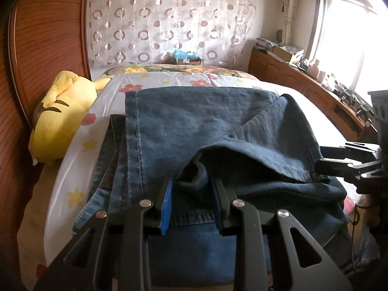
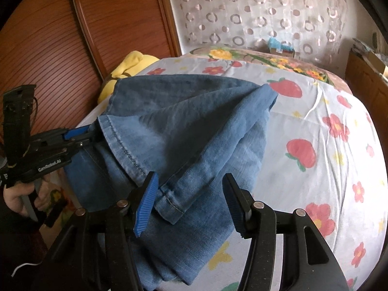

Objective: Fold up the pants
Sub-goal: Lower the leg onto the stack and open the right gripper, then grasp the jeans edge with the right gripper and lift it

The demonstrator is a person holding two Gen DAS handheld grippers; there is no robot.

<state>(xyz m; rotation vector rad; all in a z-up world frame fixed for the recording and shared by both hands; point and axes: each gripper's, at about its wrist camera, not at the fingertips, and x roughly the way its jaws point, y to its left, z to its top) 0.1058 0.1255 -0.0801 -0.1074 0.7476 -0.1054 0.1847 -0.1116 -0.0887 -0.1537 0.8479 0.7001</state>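
Observation:
Blue denim pants (image 1: 194, 126) lie folded over on the flowered bed sheet (image 1: 155, 80), hem ends laid back over the lower layers. My left gripper (image 1: 192, 181) has its jaws apart, with a loose fold of denim between the fingers. It shows at the left of the right wrist view (image 2: 91, 133), at the hem. My right gripper (image 2: 191, 181) is open, fingers either side of the hem corner (image 2: 169, 201), not pinching it. The pants (image 2: 194, 121) fill the middle of that view. The right gripper also shows at the right edge of the left wrist view (image 1: 317, 156).
A yellow plush toy (image 1: 58, 116) lies at the bed's left side against a wooden wardrobe (image 1: 43, 36). A wooden cabinet (image 1: 303, 84) with clutter runs along the right under a bright window. A patterned curtain (image 1: 169, 19) hangs behind the bed.

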